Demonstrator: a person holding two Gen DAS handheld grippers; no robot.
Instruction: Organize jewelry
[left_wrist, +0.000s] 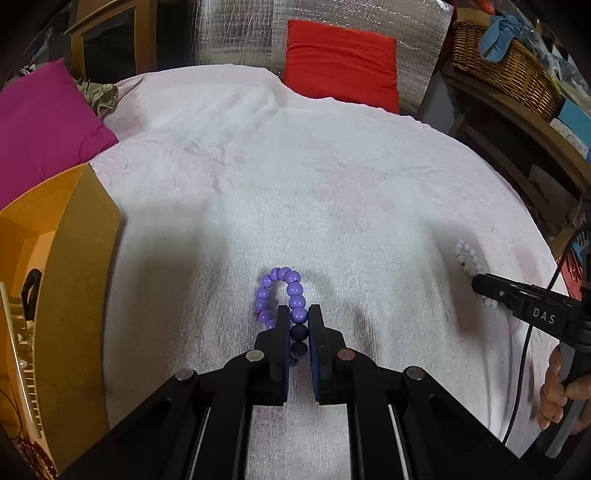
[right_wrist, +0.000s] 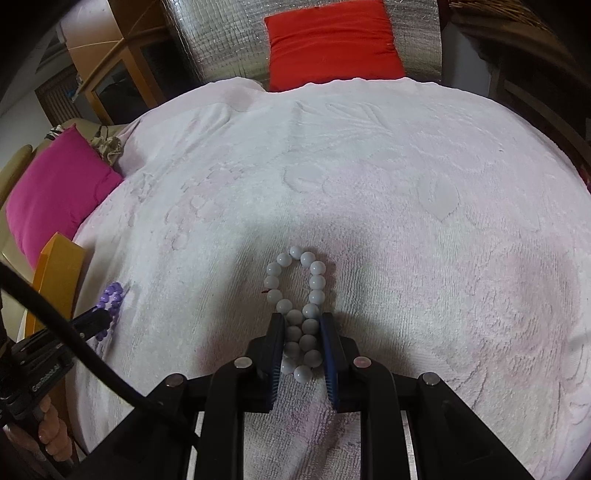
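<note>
A purple bead bracelet (left_wrist: 280, 291) lies on the white towel (left_wrist: 295, 177). My left gripper (left_wrist: 299, 317) is shut on the near strand of it, with beads squeezed between the blue pads; the rest of the loop sticks out ahead. A white bead bracelet (right_wrist: 295, 288) lies further right on the towel (right_wrist: 369, 166). My right gripper (right_wrist: 303, 321) is shut on its doubled near end, and its far loop rests on the cloth. From the left wrist view the white bracelet (left_wrist: 467, 256) peeks out beyond the right gripper's finger.
An open yellow-brown box (left_wrist: 70, 266) stands at the left edge of the towel, with a gold hair comb (left_wrist: 22, 369) inside. A magenta cushion (left_wrist: 44, 122) and a red cushion (left_wrist: 340, 62) lie beyond. A wicker basket (left_wrist: 506, 70) sits on a shelf at the right.
</note>
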